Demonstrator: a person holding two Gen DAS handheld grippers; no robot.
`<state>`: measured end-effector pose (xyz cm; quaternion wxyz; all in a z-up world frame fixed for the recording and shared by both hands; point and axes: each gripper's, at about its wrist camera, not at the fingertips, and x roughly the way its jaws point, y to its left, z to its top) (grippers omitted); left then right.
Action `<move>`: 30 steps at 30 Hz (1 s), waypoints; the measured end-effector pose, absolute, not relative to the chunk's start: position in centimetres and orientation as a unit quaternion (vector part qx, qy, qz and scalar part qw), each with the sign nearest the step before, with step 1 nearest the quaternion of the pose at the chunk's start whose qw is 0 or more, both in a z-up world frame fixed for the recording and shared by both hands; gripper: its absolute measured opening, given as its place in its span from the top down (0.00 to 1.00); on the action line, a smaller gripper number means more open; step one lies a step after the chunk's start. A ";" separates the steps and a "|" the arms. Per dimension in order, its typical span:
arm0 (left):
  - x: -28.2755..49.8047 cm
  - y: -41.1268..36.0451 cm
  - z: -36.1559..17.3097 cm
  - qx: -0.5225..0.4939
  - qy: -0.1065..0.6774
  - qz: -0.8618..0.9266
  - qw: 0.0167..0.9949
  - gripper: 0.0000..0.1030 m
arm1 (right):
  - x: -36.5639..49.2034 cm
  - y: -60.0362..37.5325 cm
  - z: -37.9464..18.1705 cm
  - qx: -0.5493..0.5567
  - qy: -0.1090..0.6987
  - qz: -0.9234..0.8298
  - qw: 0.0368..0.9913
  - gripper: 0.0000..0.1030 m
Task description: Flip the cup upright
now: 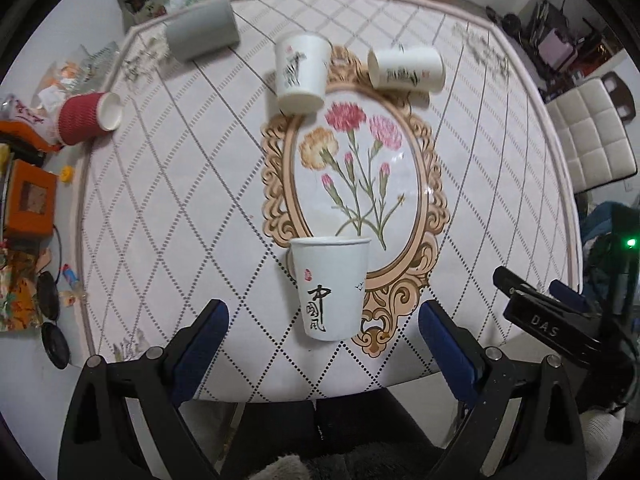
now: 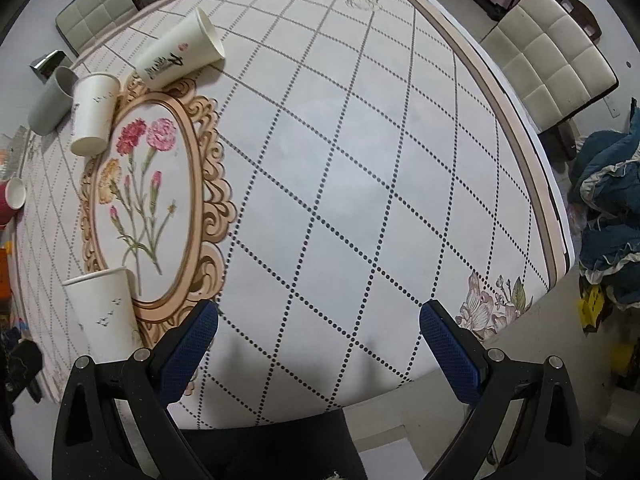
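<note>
A white paper cup with black calligraphy [image 1: 329, 289] stands upright near the table's front edge, between and just beyond my left gripper's [image 1: 323, 322] open fingers; it also shows in the right wrist view [image 2: 105, 307]. A second white cup [image 1: 301, 73] stands upside down further back. A third white cup [image 1: 406, 69] lies on its side. A grey cup [image 1: 202, 27] and a red cup [image 1: 89, 117] also lie on their sides. My right gripper [image 2: 319, 320] is open and empty over bare tablecloth.
The table [image 2: 360, 168] has a quilted cloth with a flower medallion [image 1: 354, 184]. Clutter and an orange box [image 1: 28, 198] lie at the left. White chairs [image 2: 548, 60] stand at the right. The right gripper's body [image 1: 560, 320] shows at the left view's right edge.
</note>
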<state>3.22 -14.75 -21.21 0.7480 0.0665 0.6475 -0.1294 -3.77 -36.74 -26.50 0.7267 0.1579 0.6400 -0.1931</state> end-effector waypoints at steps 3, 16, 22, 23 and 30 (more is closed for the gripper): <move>3.5 -13.6 -20.2 0.057 0.638 -0.122 0.758 0.06 | -3.5 -36.4 -25.0 0.154 0.634 -0.189 0.734 0.01; 6.8 -4.4 -24.4 0.084 0.629 0.000 0.773 0.06 | 0.1 -29.5 -22.2 0.113 0.635 -0.159 0.747 0.01; 7.1 -0.2 -28.3 0.083 0.653 0.016 0.753 0.06 | 2.2 -23.9 -23.8 0.078 0.653 -0.124 0.743 0.02; 7.1 0.2 -28.9 0.083 0.657 0.015 0.749 0.06 | 2.6 -23.1 -24.3 0.069 0.658 -0.120 0.740 0.05; 7.4 2.0 -31.3 0.083 0.676 0.011 0.732 0.06 | 4.4 -19.0 -27.9 0.056 0.696 -0.087 0.710 0.13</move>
